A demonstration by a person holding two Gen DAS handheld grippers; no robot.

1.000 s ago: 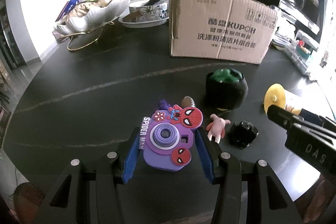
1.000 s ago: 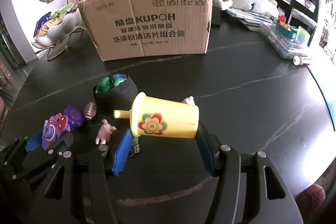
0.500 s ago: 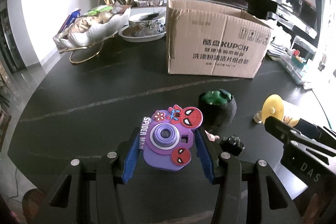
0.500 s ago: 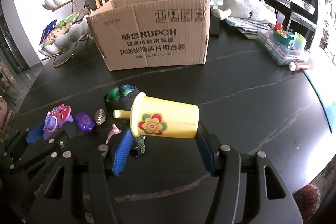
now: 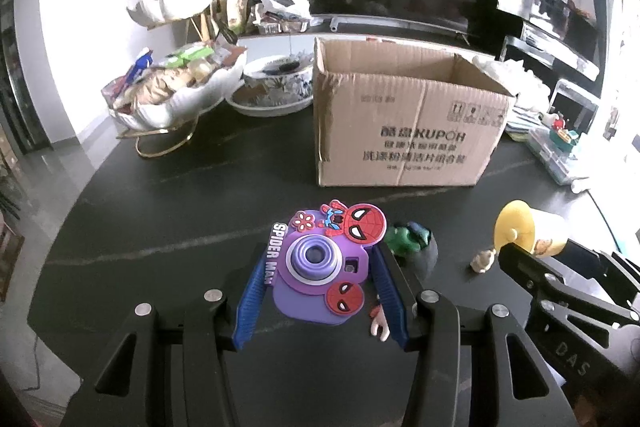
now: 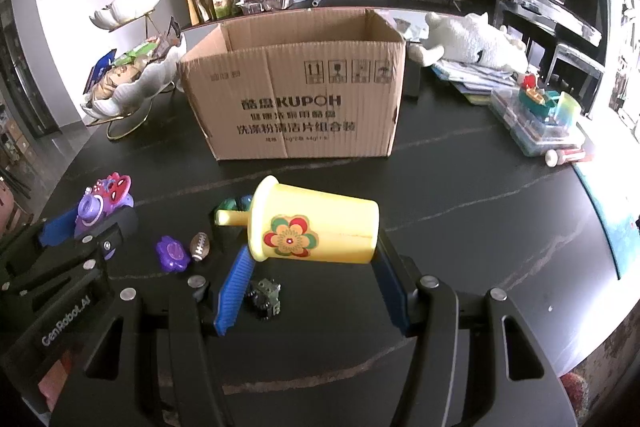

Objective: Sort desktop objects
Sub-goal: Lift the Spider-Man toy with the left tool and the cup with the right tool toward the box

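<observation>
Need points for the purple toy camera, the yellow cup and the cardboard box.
purple toy camera (image 5: 314, 259), left wrist view, on its round lens.
yellow cup (image 6: 290, 237), right wrist view, on the flower print on its side.
cardboard box (image 6: 296, 107), right wrist view, on its printed front wall.

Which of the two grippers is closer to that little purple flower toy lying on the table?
Left. The left gripper, gripping the camera toy, hangs just beside the purple flower; the right gripper, holding the yellow cup, is farther off.
</observation>
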